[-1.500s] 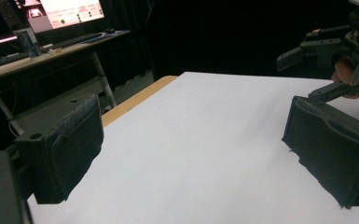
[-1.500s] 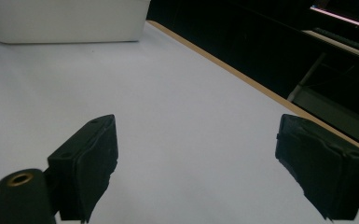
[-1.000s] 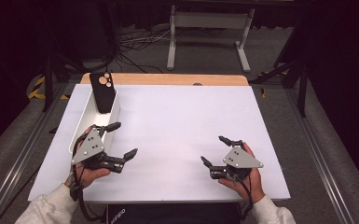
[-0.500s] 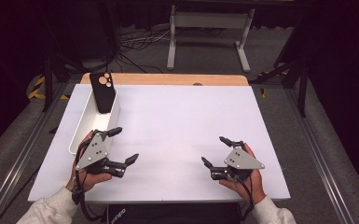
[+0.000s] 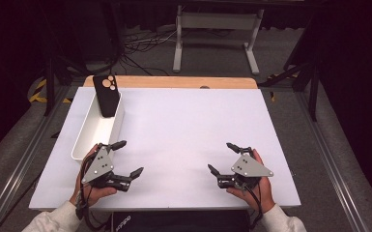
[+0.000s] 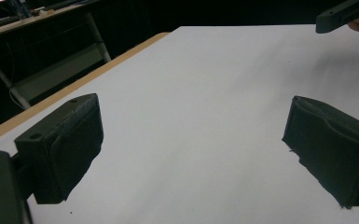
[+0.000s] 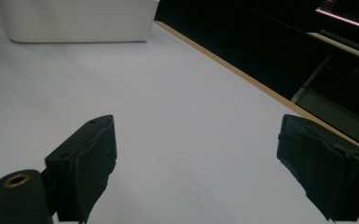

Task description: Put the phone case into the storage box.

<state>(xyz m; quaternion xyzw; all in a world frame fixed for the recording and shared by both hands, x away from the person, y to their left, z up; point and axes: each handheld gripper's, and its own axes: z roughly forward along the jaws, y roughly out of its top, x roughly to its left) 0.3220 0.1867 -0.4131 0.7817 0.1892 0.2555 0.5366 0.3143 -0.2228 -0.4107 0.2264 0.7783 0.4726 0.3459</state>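
With jaws apart and empty, the left gripper (image 5: pixel 125 158) should approach the black phone case (image 5: pixel 107 94) propped in the long white plastic bin (image 5: pixel 84 142) squarely.

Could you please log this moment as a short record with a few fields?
left gripper: open, holding nothing, low over the table near the tray
right gripper: open, holding nothing
tray: white, at the table's left side
phone case: black, leaning upright at the tray's far end
table: white top, bare between the grippers
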